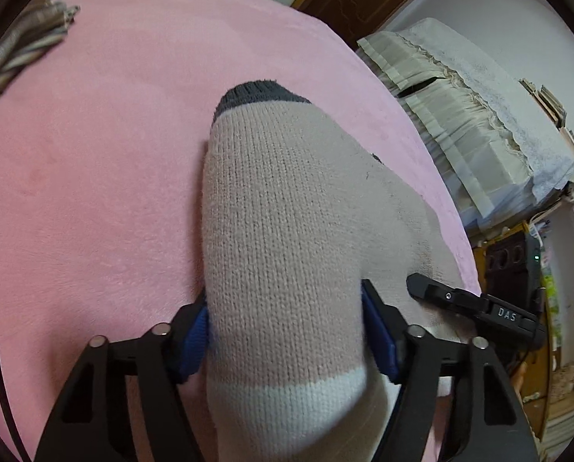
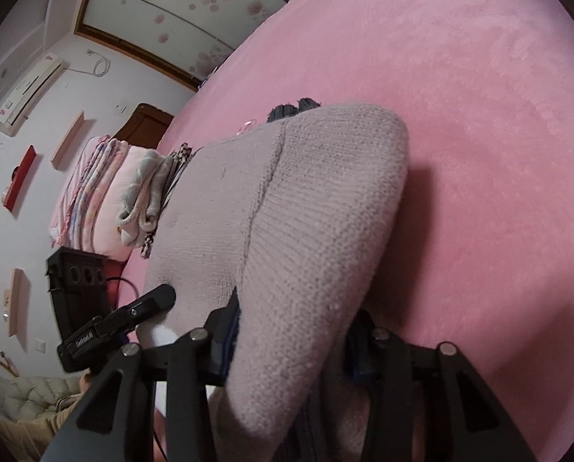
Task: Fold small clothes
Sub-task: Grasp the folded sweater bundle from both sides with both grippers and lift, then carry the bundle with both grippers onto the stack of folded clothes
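Knitted sock point(image 1: 283, 238) hides both grippers' fingers point(image 1: 379, 331), cuff cropped.

Sock point(image 1: 283, 231) lying on bed point(image 1: 94, 134), reaching forward between jaws of left gripper point(image 1: 285, 331). Right gripper point(image 1: 475, 304) just to its right, at bed's edge. Striped cloth point(image 1: 21, 46) far left on bed. Folded bedding point(image 2: 109, 188) stacked on bed behind sock, left in right wrist view.

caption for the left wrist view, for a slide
Left gripper closed on a beige knit sock with a grey toe, over a pink blanket.
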`<action>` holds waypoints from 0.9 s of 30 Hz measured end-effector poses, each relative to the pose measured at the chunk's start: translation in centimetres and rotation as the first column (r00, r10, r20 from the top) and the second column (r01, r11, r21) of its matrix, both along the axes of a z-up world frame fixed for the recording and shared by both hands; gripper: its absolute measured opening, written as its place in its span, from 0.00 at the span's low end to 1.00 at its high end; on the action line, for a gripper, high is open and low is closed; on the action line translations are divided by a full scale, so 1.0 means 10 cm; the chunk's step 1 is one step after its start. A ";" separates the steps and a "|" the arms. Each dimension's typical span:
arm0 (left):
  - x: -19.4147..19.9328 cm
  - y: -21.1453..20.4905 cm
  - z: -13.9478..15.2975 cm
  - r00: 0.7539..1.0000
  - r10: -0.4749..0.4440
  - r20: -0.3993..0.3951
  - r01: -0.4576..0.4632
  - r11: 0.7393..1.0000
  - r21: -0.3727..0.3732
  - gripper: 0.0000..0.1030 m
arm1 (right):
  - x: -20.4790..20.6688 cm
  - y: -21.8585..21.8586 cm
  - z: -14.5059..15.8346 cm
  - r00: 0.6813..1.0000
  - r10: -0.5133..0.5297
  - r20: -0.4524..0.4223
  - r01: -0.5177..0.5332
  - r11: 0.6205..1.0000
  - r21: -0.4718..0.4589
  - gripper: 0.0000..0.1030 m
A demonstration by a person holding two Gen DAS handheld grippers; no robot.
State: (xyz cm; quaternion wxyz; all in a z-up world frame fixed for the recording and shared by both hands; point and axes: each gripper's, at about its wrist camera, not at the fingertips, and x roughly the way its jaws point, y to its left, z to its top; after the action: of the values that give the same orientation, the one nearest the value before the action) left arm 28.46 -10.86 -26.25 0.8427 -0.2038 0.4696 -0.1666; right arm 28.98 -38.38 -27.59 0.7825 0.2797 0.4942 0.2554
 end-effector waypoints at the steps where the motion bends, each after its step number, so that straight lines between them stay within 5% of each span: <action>1: -0.03 -0.01 0.05 1.000 0.005 0.008 -0.005 1.000 0.009 0.61 | -0.03 0.01 0.04 1.000 -0.011 0.003 0.011 1.000 -0.004 0.39; 8: -0.43 0.13 0.46 0.999 0.001 0.034 -0.002 0.999 0.036 0.60 | -0.50 0.24 0.45 0.999 -0.038 0.027 0.040 0.996 -0.080 0.38; 17: -1.12 0.93 0.97 0.999 0.022 0.024 -0.022 1.000 0.013 0.60 | -1.05 1.07 1.02 0.997 0.031 0.068 -0.024 0.995 -0.093 0.38; 22: -1.20 1.72 1.55 0.996 0.053 0.065 -0.058 0.996 0.073 0.60 | -0.96 1.81 1.41 0.989 0.103 0.104 -0.099 0.994 -0.045 0.38; 27: -0.88 2.55 2.14 0.988 0.101 0.118 -0.117 0.983 0.138 0.60 | -0.50 2.69 1.88 0.975 0.159 0.156 -0.159 0.987 -0.007 0.38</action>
State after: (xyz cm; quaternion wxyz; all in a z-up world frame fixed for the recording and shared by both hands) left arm 19.66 14.68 -4.87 0.8879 -0.1580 0.4210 -0.0966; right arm 23.93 -11.47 -8.78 0.7952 0.2204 0.4514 0.3397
